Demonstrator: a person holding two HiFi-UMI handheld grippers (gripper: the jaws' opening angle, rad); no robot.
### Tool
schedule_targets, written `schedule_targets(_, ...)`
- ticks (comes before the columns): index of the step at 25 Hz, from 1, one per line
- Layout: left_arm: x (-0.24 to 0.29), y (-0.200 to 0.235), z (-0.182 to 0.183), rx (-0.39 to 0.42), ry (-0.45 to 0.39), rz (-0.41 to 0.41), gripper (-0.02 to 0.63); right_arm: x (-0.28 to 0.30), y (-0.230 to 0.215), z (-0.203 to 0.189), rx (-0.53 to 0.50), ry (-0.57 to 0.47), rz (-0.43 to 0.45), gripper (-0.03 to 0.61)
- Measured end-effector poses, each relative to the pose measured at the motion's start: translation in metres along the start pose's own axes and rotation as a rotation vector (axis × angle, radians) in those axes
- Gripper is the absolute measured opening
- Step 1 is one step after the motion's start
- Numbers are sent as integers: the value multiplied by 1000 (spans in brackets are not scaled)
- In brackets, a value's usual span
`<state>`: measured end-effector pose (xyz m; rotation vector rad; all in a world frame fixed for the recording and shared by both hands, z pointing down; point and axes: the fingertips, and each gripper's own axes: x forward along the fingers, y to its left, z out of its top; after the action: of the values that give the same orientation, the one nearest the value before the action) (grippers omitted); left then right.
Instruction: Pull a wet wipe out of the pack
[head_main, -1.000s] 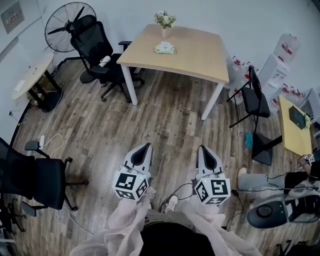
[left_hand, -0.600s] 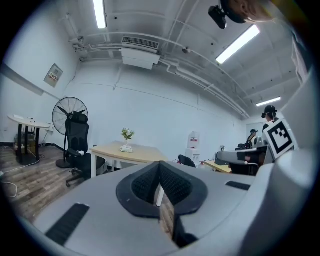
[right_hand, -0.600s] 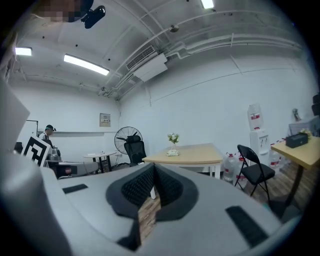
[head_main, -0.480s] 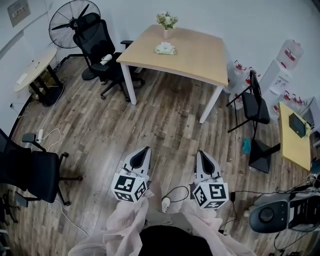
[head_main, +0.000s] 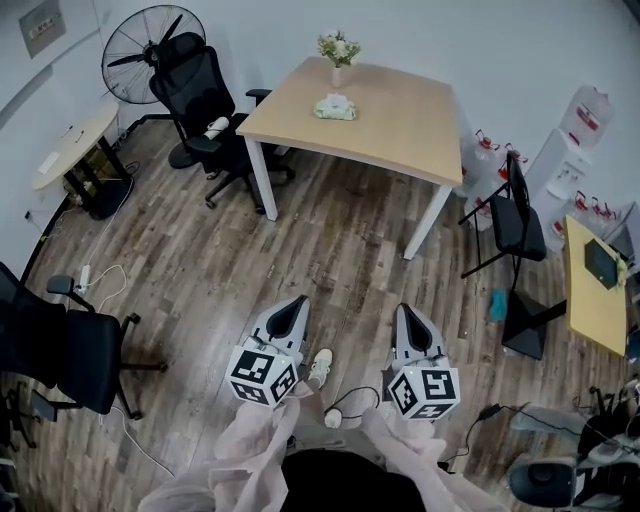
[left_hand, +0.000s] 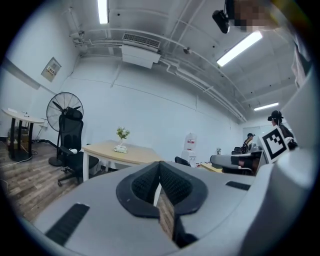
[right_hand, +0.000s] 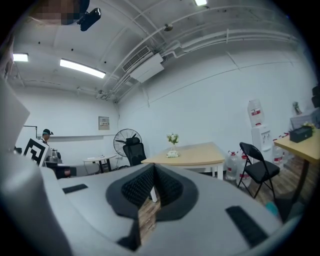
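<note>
**Left gripper** (head_main: 298, 301): well short of the table (head_main: 400, 115), level over the floor. Jaws together, nothing between them.

**Right gripper** (head_main: 404, 310): alongside the left, just as far from the table. Jaws fully closed, empty.

**Cable** (head_main: 352, 398): looped on the floor on the table's near side, close to the person's shoe (head_main: 320, 366).

**Office chair** (head_main: 200, 95): at the table's left end. **Folding chair** (head_main: 520, 205): off the table's right end.

**Pack** (head_main: 335, 107): on the table, toward its far edge, just in front of the vase (head_main: 338, 55). Too small here to tell whether open or sealed.

**Fan** (head_main: 150, 45): beyond the table's left end, behind the office chair.

**Stage, as judged:** approach only. Pack untouched, no wipe drawn.

**Hazards, as judged:**
- Tripping or snagging on the cable on the way to the table, given its place by the feet.
- Arriving at the pack with both grippers closed: no grip possible until one opens.
- Dragging or lifting the whole pack instead of freeing a wipe, if pulled without the other gripper pinning it down. Likely a light, unanchored item.
- Knocking the vase over during the reach or the pull, given how close it is to the pack.
- Drawing several wipes at once through too deep a pinch.
</note>
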<state>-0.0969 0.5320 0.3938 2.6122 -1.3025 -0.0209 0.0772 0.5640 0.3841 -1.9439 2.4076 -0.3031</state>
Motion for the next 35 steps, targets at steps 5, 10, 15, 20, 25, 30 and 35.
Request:
schedule_targets(5, 40, 17, 14, 37, -3, -24, 11, 42, -8, 10, 2, -7, 15, 11)
schedule_targets(10, 77, 43, 24, 37, 10, -24, 11, 84, -22, 18, 13, -2, 1, 11)
schedule_targets(15, 116, 64, 33, 41, 6, -30, 11, 122, -38, 25, 11, 1, -8, 11)
schedule_targets(20, 148, 81, 42, 42, 5, -39, 11, 156, -48, 34, 4, 3, -18, 11)
schedule_targets(25, 174, 98, 46, 49, 12, -40, 11, 184, -57, 37, 4, 10, -28, 11)
schedule_targets(30, 195, 117, 49, 46, 19, -37, 11, 211, -63, 40, 0, 17, -35, 11)
schedule_targets(35, 216, 133, 52, 43, 21, -46, 11, 236, -66, 42, -5, 24, -42, 11)
